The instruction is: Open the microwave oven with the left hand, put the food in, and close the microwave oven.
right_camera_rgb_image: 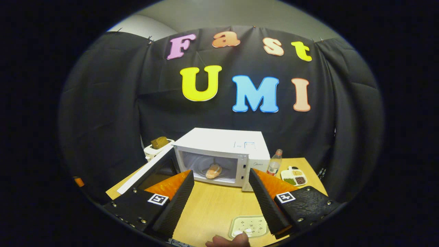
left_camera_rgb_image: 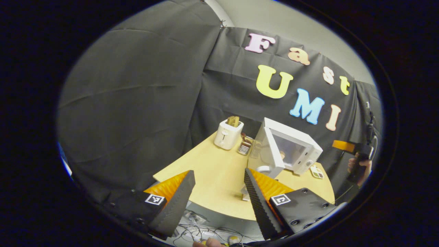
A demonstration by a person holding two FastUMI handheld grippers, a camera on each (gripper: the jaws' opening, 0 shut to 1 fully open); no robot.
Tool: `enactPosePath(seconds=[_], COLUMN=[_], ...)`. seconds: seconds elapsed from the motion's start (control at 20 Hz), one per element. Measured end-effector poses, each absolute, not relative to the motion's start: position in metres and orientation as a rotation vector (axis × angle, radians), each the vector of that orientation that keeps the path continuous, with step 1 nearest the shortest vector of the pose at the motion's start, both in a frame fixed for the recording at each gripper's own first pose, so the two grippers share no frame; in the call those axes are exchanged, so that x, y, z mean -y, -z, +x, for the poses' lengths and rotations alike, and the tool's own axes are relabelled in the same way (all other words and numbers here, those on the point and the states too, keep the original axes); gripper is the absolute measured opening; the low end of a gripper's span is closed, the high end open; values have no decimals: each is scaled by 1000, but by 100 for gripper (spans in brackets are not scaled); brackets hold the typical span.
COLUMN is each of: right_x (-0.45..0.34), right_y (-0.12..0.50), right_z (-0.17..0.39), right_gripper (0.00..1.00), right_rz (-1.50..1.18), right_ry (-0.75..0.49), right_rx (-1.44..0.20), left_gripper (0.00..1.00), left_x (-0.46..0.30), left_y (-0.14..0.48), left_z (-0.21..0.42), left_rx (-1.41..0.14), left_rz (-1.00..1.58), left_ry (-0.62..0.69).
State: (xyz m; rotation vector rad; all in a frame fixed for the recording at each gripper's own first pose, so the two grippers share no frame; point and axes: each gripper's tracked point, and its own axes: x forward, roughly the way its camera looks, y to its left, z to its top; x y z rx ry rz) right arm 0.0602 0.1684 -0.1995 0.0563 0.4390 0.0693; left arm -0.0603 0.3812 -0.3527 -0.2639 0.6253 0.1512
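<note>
The white box-shaped microwave oven (right_camera_rgb_image: 221, 154) stands ahead of the right gripper (right_camera_rgb_image: 221, 199), its door (right_camera_rgb_image: 151, 171) swung wide toward that gripper's left, and the food, a pale orange rounded lump (right_camera_rgb_image: 213, 171), already lies inside the lit cavity. So opening and loading look done; what remains, by my judgement, is closing the door. Both grippers are released, fingers spread wide with nothing between them. The left gripper (left_camera_rgb_image: 219, 197) hangs back near the edge of the light wooden table (left_camera_rgb_image: 219, 171), with the microwave oven (left_camera_rgb_image: 291, 147) ahead and to its right, well apart from it. The right gripper view looks straight into the cavity and also takes in a clear plastic bottle (right_camera_rgb_image: 274, 163) and a small white divided tray (right_camera_rgb_image: 294, 176) right of the oven, plus a white perforated plate (right_camera_rgb_image: 248, 225) just below the gripper. The left gripper view sees the door (left_camera_rgb_image: 269, 151) edge-on, a white toaster holding brown bread (left_camera_rgb_image: 228, 133) left of the oven, and the other gripper (left_camera_rgb_image: 346, 146) held in a hand (left_camera_rgb_image: 360, 168) far to the right.
</note>
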Motion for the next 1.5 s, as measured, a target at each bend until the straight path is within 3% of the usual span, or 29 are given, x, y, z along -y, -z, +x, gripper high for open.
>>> enactPosePath(seconds=[0.2, 0.3, 0.35, 0.4, 0.45, 0.55, 0.65, 0.8, 0.9, 1.05, 1.2, 1.25, 1.3, 1.35, 1.45, 1.5], right_x=[-150, -136, -126, -117, -109, -91, -80, -60, -48, -59, -56, -52, -51, -51, -43, -37], right_y=[136, 111, 103, 95, 85, 74, 63, 54, 49, 44, 45, 42, 40, 42, 45, 45], right_z=[30, 20, 14, 7, 3, -7, -10, -16, -11, -9, -13, -15, -18, -22, -30, -33], right_gripper=[98, 98, 98, 98, 98, 98, 98, 98, 98, 98, 98, 93, 98, 98, 98, 98], right_rz=[4, 25, 31, 35, 37, 45, 74, 56, 18, 82, 85, 83, 85, 82, 66, 63], right_ry=[-111, -122, -122, -125, -130, -132, -129, -64, 12, 70, 140, 173, 198, 216, 257, 284], right_rx=[-353, -320, -317, -313, -291, -270, -238, -249, -258, -258, -285, -279, -280, -289, -315, -319], left_gripper=[100, 93, 100, 93, 100, 92, 97, 100, 93, 100, 93, 93, 93, 92, 100, 97], left_x=[-370, -364, -362, -356, -349, -338, -326, -308, -311, -289, -253, -236, -221, -205, -172, -156], left_y=[369, 386, 396, 402, 405, 425, 445, 471, 495, 510, 513, 513, 512, 512, 510, 511], left_z=[-31, -20, -19, -13, -7, 0, 10, 35, 46, 60, 78, 88, 99, 109, 130, 140], left_rx=[-638, -665, -686, -696, -701, -745, -776, -800, -837, -842, -828, -816, -804, -794, -776, -768], left_rz=[-220, -203, -187, -174, -156, -111, -51, -30, -24, -102, -118, -108, -94, -86, -89, -92], left_ry=[-106, -105, -112, -107, -102, -93, -65, -9, -11, 63, 170, 212, 256, 298, 364, 397])
